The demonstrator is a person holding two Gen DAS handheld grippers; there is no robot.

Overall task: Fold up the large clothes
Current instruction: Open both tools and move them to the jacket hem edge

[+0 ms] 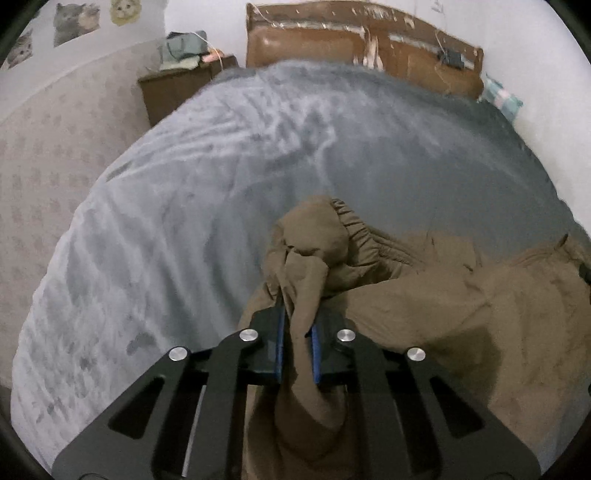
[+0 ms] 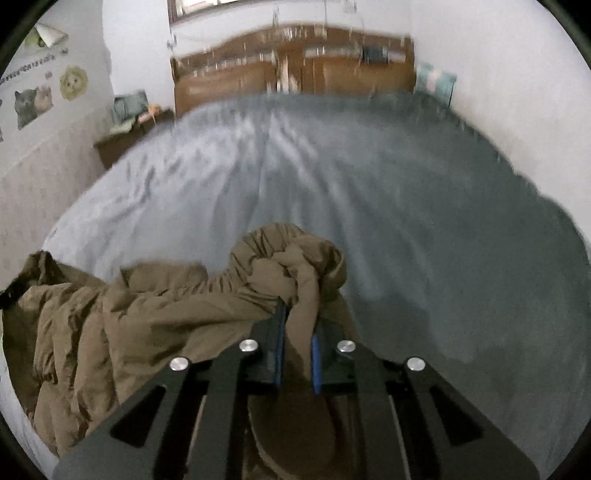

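At lower centre of the left wrist view, the left gripper (image 1: 297,325) is clamped on a bunched fold of the brown garment (image 1: 424,314); cloth fills the gap between its blue pads. The garment is olive-brown, matte and heavily creased, with a gathered elastic band (image 1: 360,236) running across it. From the clamp it spreads toward the lower right of the frame, lying on the bed (image 1: 184,206).

At lower centre of the right wrist view, the right gripper (image 2: 297,332) is likewise closed on a knotted bunch of the same garment (image 2: 122,317). Here the cloth trails to the lower left in crumpled ridges, with its ruched band (image 2: 236,277) leading into the clamp.

The bed carries a grey, rumpled cover. At upper centre stands a worn brown headboard (image 1: 362,48). At upper left sit a dark nightstand (image 1: 173,88) and cat stickers (image 1: 75,20) on the wall. A line of wall lettering in the right wrist view is too blurred to read.
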